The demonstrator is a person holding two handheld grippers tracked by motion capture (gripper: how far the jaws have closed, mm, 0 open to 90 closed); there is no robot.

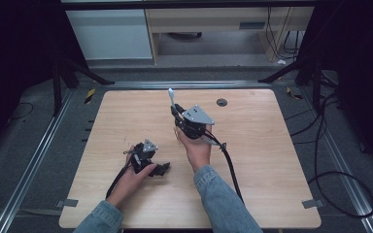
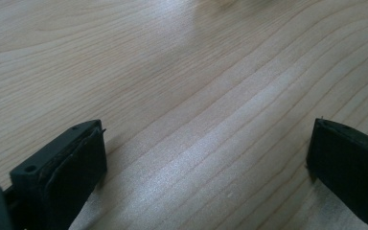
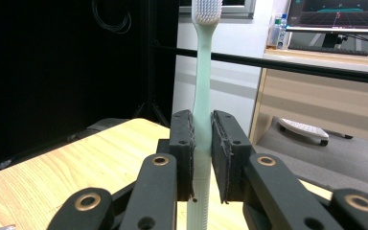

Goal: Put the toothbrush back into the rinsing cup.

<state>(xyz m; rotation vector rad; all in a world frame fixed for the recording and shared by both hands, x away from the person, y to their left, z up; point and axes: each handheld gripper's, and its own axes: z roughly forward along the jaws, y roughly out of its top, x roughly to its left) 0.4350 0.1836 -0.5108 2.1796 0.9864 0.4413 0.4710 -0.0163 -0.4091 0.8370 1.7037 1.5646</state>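
Item 1, left hand-held gripper (image 1: 161, 169): lies low on the desk (image 1: 126, 111) under your left hand (image 1: 133, 175), near the front-left. In the left gripper view its jaws stand wide apart over bare wood, with nothing between them.

Item 2, right hand-held gripper (image 3: 201, 139): raised near the desk's middle in your right hand (image 1: 196, 148), jaws clamped on the toothbrush (image 3: 202, 86).

Item 3, toothbrush: pale green, upright, head with white bristles uppermost, well clear of the desk. The pads pinch the lower part of the handle; most of the length stands free above the jaws.

Risks, as judged:
- The handle is slim and smooth, and the grip sits low. A quick tilt of your wrist could let the brush pivot or slide between the pads.
- Easing your squeeze would drop it onto the desk, where it may bounce or roll off the edge.
- A wide swing leftward could knock the head against your resting left gripper.
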